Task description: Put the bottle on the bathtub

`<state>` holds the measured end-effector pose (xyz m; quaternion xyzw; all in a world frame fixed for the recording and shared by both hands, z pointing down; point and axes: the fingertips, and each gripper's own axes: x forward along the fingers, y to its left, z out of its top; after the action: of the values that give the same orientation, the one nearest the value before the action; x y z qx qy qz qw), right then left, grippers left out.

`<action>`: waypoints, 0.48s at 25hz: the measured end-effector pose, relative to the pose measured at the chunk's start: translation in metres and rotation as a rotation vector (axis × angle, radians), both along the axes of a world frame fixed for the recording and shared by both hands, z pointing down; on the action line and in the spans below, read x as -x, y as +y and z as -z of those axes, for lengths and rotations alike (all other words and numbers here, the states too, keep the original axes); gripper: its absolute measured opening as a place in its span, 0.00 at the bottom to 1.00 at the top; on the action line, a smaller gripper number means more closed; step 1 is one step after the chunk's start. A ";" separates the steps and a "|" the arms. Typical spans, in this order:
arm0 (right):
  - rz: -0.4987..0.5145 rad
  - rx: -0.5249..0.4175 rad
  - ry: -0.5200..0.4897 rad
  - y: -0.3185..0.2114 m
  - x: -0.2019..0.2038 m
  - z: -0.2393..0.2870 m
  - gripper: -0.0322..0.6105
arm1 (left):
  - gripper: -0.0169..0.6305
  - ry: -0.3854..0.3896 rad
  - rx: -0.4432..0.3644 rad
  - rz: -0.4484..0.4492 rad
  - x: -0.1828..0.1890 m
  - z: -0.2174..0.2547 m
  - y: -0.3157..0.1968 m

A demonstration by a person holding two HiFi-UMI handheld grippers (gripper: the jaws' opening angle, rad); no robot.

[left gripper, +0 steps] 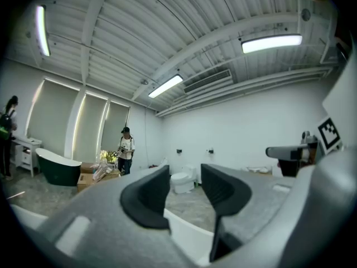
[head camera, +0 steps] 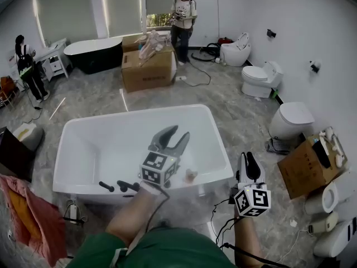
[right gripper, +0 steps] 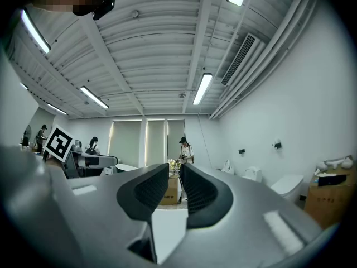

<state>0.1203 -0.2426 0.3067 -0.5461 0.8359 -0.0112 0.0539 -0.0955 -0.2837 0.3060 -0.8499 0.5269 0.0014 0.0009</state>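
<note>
A white bathtub [head camera: 83, 133] fills the middle of the head view. On its near rim stands a small pale tan thing [head camera: 191, 176], apparently the bottle; it is too small to make out in detail. My left gripper [head camera: 170, 137] hangs over the tub just left of it, open, with nothing between its fingers. My right gripper [head camera: 249, 164] is outside the tub's near right corner, its jaws almost together and holding nothing. In the left gripper view the left gripper [left gripper: 185, 190] shows a wide empty gap. In the right gripper view the right gripper [right gripper: 174, 187] shows only a narrow slit.
Black tap handles [head camera: 119, 185] sit on the near rim at the left. Toilets [head camera: 260, 78] and a cardboard box [head camera: 307, 164] line the right side. A large box [head camera: 148, 70] and a dark tub [head camera: 95, 53] stand behind. A person [head camera: 183, 18] stands at the back, another [head camera: 28, 66] at the left.
</note>
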 end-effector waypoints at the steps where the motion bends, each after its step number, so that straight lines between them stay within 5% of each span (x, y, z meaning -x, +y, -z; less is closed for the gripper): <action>1: 0.001 -0.002 0.000 -0.001 0.000 0.001 0.18 | 0.29 0.001 -0.001 0.001 0.000 0.000 -0.001; 12: 0.008 0.000 -0.006 -0.007 0.005 0.001 0.18 | 0.29 0.013 0.004 -0.007 0.000 0.004 -0.006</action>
<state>0.1157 -0.2495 0.3052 -0.5426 0.8380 -0.0129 0.0563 -0.0952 -0.2894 0.3023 -0.8517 0.5240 0.0061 -0.0042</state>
